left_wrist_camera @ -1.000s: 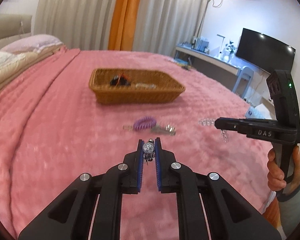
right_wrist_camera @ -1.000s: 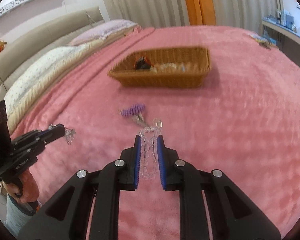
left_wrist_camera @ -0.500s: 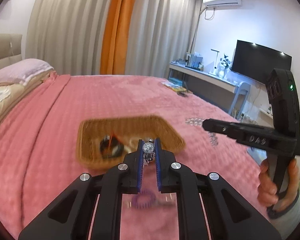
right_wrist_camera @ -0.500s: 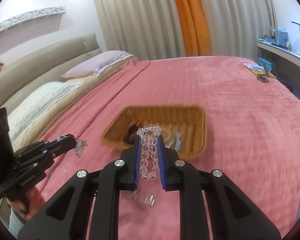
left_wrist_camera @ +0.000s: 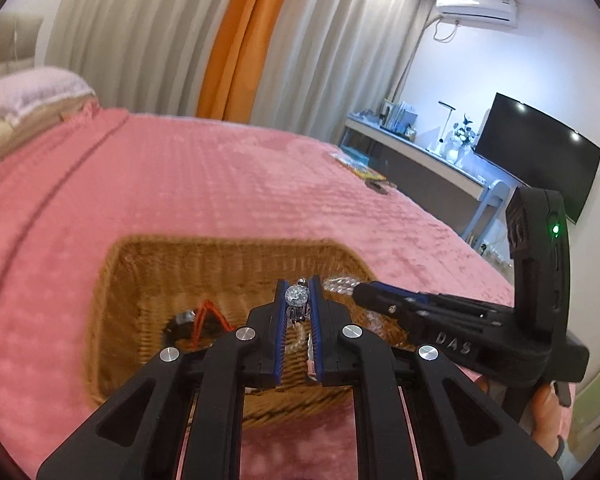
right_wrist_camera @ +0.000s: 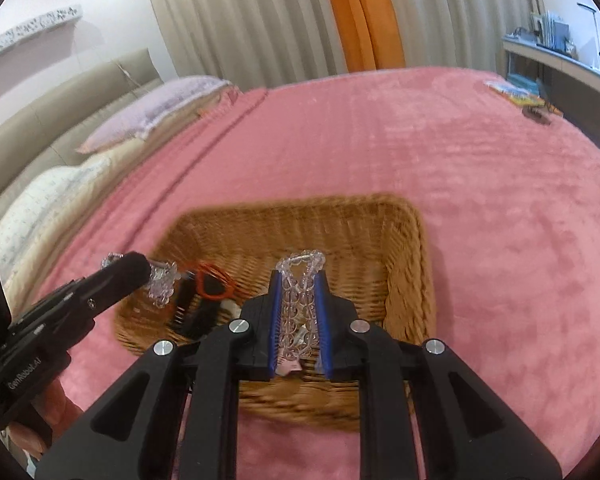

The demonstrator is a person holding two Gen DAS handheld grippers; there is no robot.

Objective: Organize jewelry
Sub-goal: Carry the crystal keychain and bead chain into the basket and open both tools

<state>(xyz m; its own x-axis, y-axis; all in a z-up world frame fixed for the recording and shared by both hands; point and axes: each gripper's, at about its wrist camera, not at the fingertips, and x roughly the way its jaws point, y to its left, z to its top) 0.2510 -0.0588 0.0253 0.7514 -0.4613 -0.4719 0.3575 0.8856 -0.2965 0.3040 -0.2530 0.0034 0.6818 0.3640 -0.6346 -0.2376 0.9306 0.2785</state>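
- Pink blanket (right_wrist_camera: 480,200) spread over the whole bed, pillows (right_wrist_camera: 156,112) along its left edge in the right wrist view.
- Rectangular wicker basket (right_wrist_camera: 408,280) resting on the blanket, long axis running left to right across both views, open side up.
- Left gripper (left_wrist_camera: 298,300) poised over the near part of the basket, jaws clenched on a sparkly bead charm (left_wrist_camera: 296,295); small pieces of the charm dangling below the round bead. Seen from the right wrist view as a black snout (right_wrist_camera: 136,270) at the basket's left end, clear beads hanging from its tip.
- Right gripper (right_wrist_camera: 299,280) above the basket's middle, jaws grasping a clear bead bracelet (right_wrist_camera: 300,292); bracelet stretched along the fingers, long axis pointing away from the camera toward the basket's far wall, its loop end poking past the fingertips.
- Inside the basket at the left: a black hair clip (right_wrist_camera: 196,312) and an orange-red cord loop (right_wrist_camera: 214,282) touching it.
- Small dark object and a colourful flat item (right_wrist_camera: 516,94) lying at the bed's far right edge, well apart from the basket.
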